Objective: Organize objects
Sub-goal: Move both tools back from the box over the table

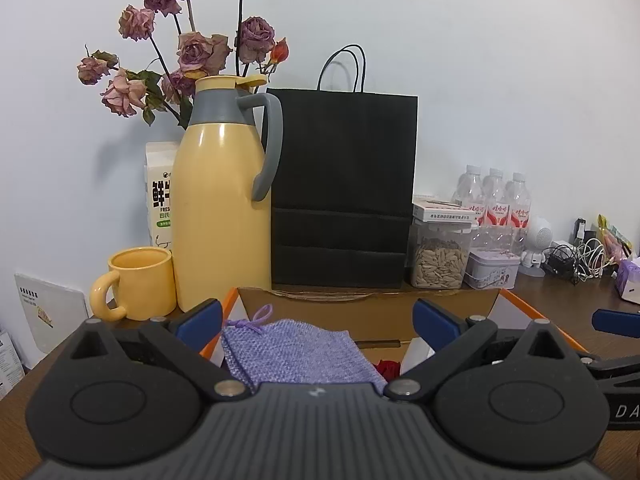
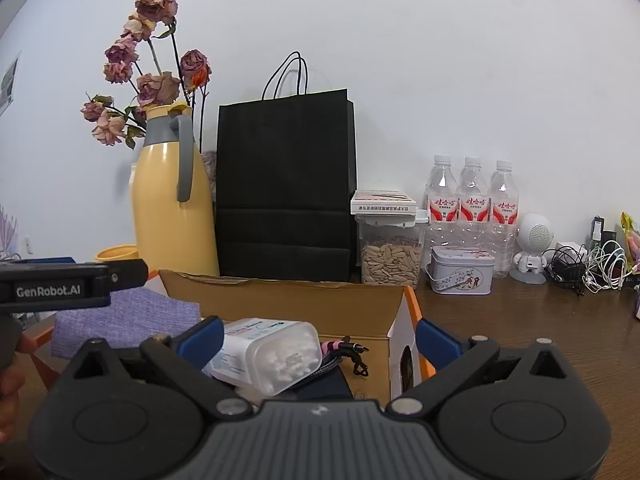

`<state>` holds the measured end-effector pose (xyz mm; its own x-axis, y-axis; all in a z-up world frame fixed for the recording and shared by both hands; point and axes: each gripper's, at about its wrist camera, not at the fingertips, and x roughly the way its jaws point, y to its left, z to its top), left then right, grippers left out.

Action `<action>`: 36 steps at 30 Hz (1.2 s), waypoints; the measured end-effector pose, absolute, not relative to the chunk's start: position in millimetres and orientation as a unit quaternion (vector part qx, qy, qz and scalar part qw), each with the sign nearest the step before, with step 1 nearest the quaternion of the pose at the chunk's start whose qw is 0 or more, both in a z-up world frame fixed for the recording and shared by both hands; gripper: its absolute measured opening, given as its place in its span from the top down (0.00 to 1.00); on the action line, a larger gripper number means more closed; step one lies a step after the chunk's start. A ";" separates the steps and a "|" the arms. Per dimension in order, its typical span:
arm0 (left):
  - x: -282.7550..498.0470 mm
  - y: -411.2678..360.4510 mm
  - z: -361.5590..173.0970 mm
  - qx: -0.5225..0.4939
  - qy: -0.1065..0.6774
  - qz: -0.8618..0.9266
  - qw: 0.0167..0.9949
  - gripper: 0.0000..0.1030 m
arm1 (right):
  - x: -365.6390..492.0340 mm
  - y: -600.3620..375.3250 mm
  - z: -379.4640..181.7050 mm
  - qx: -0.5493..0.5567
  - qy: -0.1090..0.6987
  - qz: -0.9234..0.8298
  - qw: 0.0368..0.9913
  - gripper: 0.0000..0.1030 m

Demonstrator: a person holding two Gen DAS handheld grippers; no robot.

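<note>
An open cardboard box [image 1: 360, 305] with orange edges sits on the brown table, right in front of both grippers. My left gripper [image 1: 316, 318] is open above a purple knitted pouch [image 1: 296, 350] lying in the box. My right gripper [image 2: 318, 334] is open over the box's right part [image 2: 288, 300], above a clear tub of cotton swabs [image 2: 272, 354] and a pink-and-black cable [image 2: 340, 350]. The pouch [image 2: 128, 318] and the left gripper's body [image 2: 56, 286] show at the left of the right wrist view. A red item [image 1: 389, 368] lies beside the pouch.
Behind the box stand a yellow thermos jug [image 1: 218, 200], a yellow mug [image 1: 138, 288], a black paper bag [image 1: 344, 188], dried roses [image 1: 192, 52], a seed jar [image 1: 440, 256], a tin [image 2: 460, 270], three water bottles [image 2: 472, 200] and tangled cables [image 2: 588, 264].
</note>
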<state>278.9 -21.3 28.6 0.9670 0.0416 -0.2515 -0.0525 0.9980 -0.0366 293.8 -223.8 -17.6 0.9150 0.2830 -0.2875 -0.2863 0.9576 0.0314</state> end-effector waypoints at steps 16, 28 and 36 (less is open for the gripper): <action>226.3 -19.6 40.7 -0.026 0.076 -0.019 0.997 0.00 | 256.8 -227.4 -5.6 -0.015 0.108 0.149 0.983 0.00; 173.7 -15.2 48.1 -0.029 0.086 -0.037 0.995 0.00 | 214.4 -232.3 -1.8 -0.023 0.108 0.166 0.980 0.00; 145.7 -4.8 46.9 -0.026 0.107 -0.029 0.994 0.00 | 182.5 -237.5 -4.4 -0.031 0.126 0.167 0.977 0.00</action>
